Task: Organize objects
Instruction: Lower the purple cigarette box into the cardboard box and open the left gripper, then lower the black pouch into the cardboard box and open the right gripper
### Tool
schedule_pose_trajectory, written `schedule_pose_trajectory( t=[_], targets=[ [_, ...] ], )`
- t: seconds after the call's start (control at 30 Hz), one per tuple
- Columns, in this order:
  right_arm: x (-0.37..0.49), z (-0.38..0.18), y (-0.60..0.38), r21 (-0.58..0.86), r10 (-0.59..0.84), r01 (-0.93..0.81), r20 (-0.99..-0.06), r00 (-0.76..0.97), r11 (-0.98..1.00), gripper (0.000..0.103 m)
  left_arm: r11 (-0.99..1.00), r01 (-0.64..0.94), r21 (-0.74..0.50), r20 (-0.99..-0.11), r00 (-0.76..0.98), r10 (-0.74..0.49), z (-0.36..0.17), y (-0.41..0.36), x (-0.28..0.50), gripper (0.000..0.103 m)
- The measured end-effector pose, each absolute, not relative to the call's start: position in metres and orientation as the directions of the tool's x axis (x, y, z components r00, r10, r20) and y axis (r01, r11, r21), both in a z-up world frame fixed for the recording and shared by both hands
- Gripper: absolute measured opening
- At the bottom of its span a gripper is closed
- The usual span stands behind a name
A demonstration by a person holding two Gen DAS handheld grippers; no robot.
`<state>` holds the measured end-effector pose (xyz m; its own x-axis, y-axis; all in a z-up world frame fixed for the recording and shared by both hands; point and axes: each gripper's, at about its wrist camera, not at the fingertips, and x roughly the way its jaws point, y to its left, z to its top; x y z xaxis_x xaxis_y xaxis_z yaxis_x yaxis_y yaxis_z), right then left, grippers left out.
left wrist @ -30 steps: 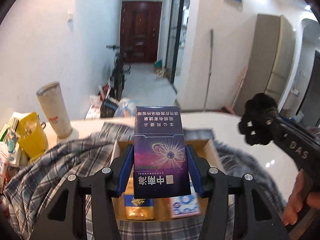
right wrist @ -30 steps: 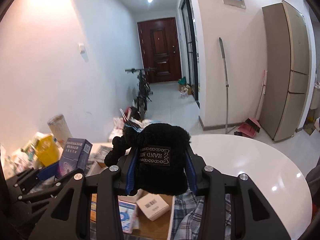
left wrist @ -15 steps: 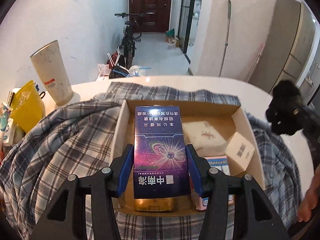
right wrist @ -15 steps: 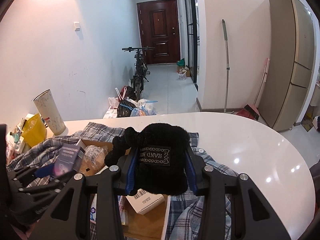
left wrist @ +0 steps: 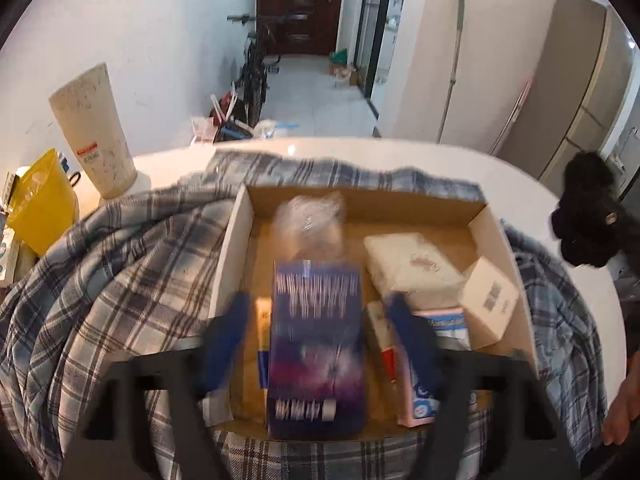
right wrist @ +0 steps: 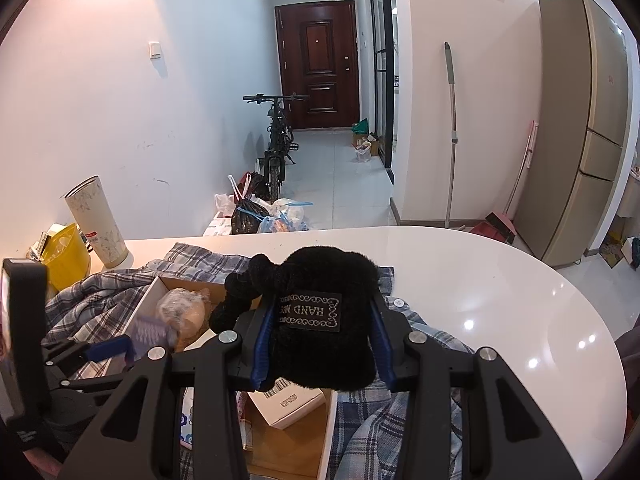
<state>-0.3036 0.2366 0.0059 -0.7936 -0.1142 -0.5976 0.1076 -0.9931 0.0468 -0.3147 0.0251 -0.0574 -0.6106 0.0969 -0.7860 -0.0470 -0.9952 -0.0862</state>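
A purple carton [left wrist: 316, 344] lies blurred between my left gripper's [left wrist: 318, 344] blue pads, which stand apart from its sides; the jaws have opened. It sits over the open cardboard box [left wrist: 236, 256], which holds a plastic-wrapped bundle [left wrist: 312, 220], a white packet [left wrist: 412, 268], a small white box [left wrist: 488, 304] and other packs. My right gripper [right wrist: 322, 344] is shut on a black furry hat [right wrist: 324, 320] with a label, above the box's right side [right wrist: 326, 432]. The hat also shows at right in the left wrist view [left wrist: 584, 220].
The box rests on a plaid shirt [left wrist: 112, 280] spread over a white round table [right wrist: 500, 292]. A tall pale tumbler [left wrist: 92, 132] and a yellow cup [left wrist: 40, 204] stand at the table's left. A bicycle [right wrist: 276, 136] and bags stand in the hallway beyond.
My left gripper has tilted down over the box and its jaws have spread away from the purple carton, which has dropped lower. My right gripper still holds the hat.
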Motion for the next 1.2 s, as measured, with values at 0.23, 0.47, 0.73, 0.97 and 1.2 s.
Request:
schedule_pose_trajectory(
  t=[0.23, 0.47, 0.73, 0.97, 1.2],
  targets=[
    [-0.312, 0.013, 0.232, 0.032, -0.102, 0.105, -0.617, -0.780, -0.994, 0.041, -0.992, -0.022, -0.121, -0.691, -0.716, 0.100, -0.038, 0.008, -0.309, 0.089],
    [-0.336, 0.004, 0.212, 0.021, -0.107, 0.125, -0.663, -0.741, -0.992, 0.041, -0.987, 0.070, -0.144, -0.681, -0.731, 0.047, -0.043, -0.013, -0.318, 0.089],
    [-0.354, -0.032, 0.204, -0.029, -0.066, 0.123, -0.707, -0.704, -0.992, 0.041, -0.995, 0.030, -0.095, -0.651, -0.758, 0.039, -0.039, -0.004, -0.312, 0.089],
    [-0.357, -0.038, 0.206, -0.003, -0.094, 0.137, -0.711, -0.697, -0.991, 0.047, -0.998, -0.010, -0.059, -0.651, -0.758, 0.046, -0.038, 0.012, -0.309, 0.089],
    [-0.355, -0.035, 0.219, 0.029, -0.100, 0.113, -0.706, -0.701, -0.993, 0.062, -0.997, -0.045, -0.061, -0.632, -0.771, 0.073, -0.032, 0.017, -0.304, 0.089]
  ],
)
